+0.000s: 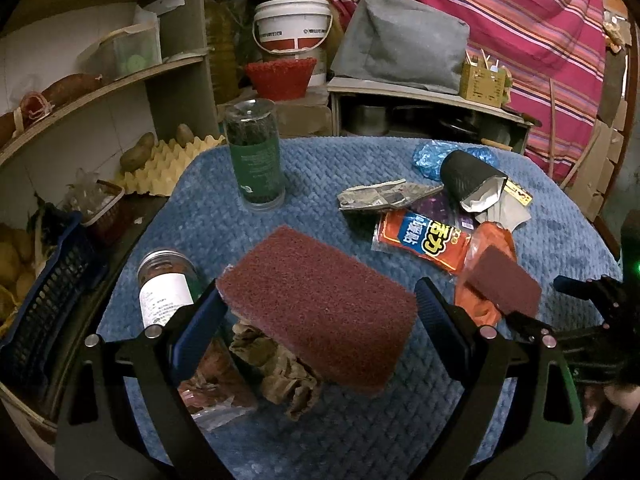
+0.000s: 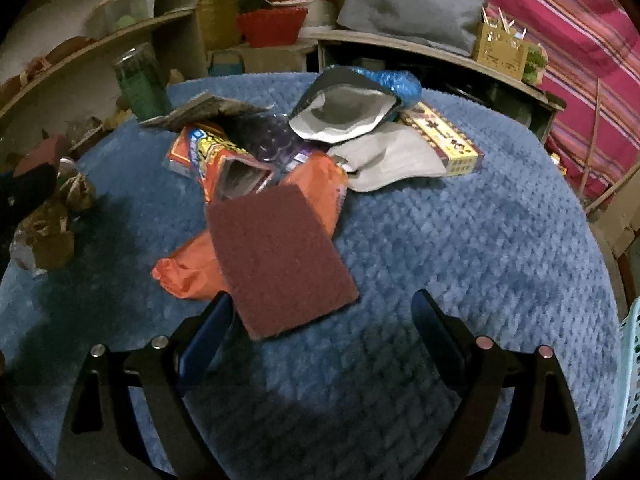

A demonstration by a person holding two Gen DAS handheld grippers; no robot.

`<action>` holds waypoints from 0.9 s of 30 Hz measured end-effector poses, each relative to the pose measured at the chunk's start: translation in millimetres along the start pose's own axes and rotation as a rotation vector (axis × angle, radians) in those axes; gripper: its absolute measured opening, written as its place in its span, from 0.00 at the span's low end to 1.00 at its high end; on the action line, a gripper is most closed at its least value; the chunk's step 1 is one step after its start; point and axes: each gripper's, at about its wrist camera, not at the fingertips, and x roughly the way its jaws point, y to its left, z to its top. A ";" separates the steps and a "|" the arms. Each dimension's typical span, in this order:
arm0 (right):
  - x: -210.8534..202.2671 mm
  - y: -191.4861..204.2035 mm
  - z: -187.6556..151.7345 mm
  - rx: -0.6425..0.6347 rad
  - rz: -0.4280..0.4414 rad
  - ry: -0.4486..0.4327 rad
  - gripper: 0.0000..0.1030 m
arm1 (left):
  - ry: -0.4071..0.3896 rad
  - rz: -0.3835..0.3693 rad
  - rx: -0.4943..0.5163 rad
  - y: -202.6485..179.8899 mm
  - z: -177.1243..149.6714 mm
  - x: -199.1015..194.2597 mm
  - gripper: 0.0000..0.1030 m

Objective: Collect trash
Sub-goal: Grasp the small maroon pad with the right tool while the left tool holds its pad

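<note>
My left gripper (image 1: 318, 304) is shut on a large maroon scouring pad (image 1: 320, 308), held just above crumpled brown paper (image 1: 280, 368) on the blue cloth (image 1: 320, 184). My right gripper (image 2: 320, 304) stands open. A second maroon pad (image 2: 280, 260) lies between its jaws over an orange bag (image 2: 316, 184). That pad touches only the left finger. Behind it sits a heap of trash: an orange wrapper (image 1: 424, 240), folded newspaper (image 1: 384, 196), a black pouch with a silver lining (image 2: 340, 116), a grey pouch (image 2: 392, 164), a yellow box (image 2: 444, 136) and blue plastic (image 1: 428, 156).
A green canister (image 1: 256, 156) stands at the back left of the table, and a jar (image 1: 164, 284) lies on its side near the left edge. Shelves and a blue crate (image 1: 52, 292) crowd the left. A pale teal basket (image 2: 630, 360) shows at the far right.
</note>
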 end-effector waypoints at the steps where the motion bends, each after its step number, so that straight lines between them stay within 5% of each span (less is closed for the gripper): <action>1: 3.4 -1.5 1.5 0.012 0.011 0.010 0.86 | 0.001 0.001 0.003 -0.7 -0.8 0.1 0.88; 6: 8.3 -5.7 4.9 0.034 0.044 0.027 0.82 | 0.008 0.007 0.007 -1.5 -2.4 2.0 0.88; 11: -0.8 -11.0 2.0 0.026 0.053 0.018 0.41 | 0.008 0.005 0.001 -2.6 -1.1 1.2 0.88; 21: -38.5 -48.2 -11.8 0.060 0.047 -0.045 0.35 | -0.002 -0.010 0.027 -35.2 0.9 -12.4 0.88; 23: -44.8 -55.1 -15.3 0.055 0.039 -0.048 0.17 | -0.008 -0.019 0.036 -44.9 2.2 -15.4 0.88; 27: -55.7 -79.4 -27.2 0.083 0.037 -0.032 0.15 | -0.010 -0.034 0.055 -62.6 2.5 -17.6 0.88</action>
